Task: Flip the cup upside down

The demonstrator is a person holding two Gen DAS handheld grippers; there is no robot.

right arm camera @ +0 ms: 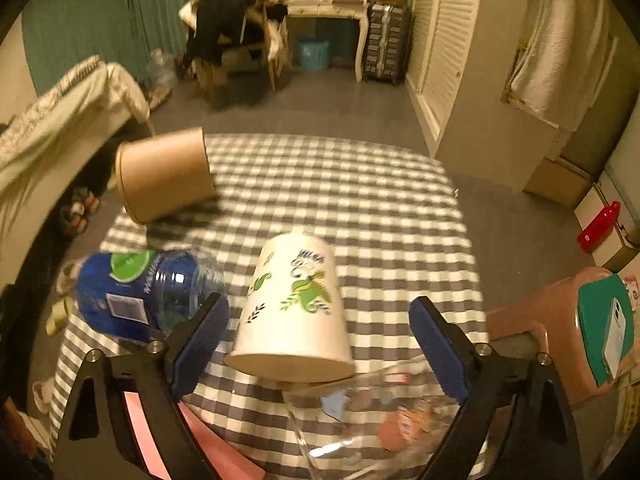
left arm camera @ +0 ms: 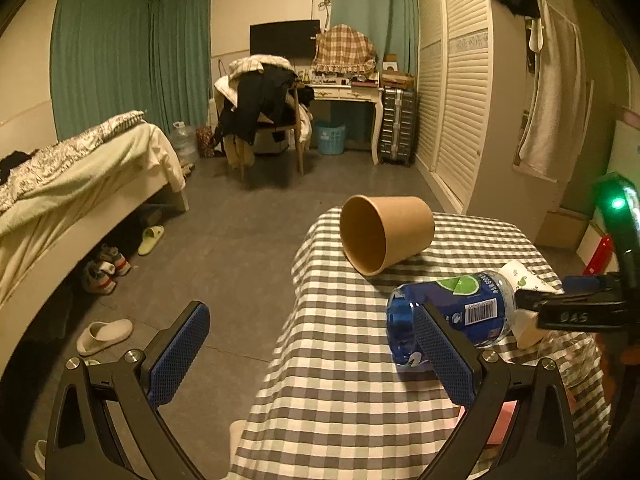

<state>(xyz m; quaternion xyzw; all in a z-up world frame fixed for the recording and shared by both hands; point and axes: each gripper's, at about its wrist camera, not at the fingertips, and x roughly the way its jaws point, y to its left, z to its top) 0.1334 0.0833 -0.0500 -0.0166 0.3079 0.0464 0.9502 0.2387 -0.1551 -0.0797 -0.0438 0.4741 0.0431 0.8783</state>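
A white paper cup (right arm camera: 294, 304) with green leaf prints lies tilted on the checked tablecloth (right arm camera: 360, 208), its base toward me, between the fingers of my right gripper (right arm camera: 320, 320). That gripper is open and touches nothing. The cup also shows in the left wrist view (left arm camera: 528, 280), behind a blue bottle. A brown paper cup (right arm camera: 166, 174) lies on its side at the table's far left; its open mouth faces the left wrist camera (left arm camera: 384, 232). My left gripper (left arm camera: 312, 344) is open and empty over the table's left edge.
A blue-labelled plastic bottle (right arm camera: 148, 292) lies on its side left of the white cup. A clear glass jar (right arm camera: 380, 416) lies near the front. A teal-topped pink object (right arm camera: 580, 332) sits at right. The floor, bed and slippers (left arm camera: 106, 334) lie left of the table.
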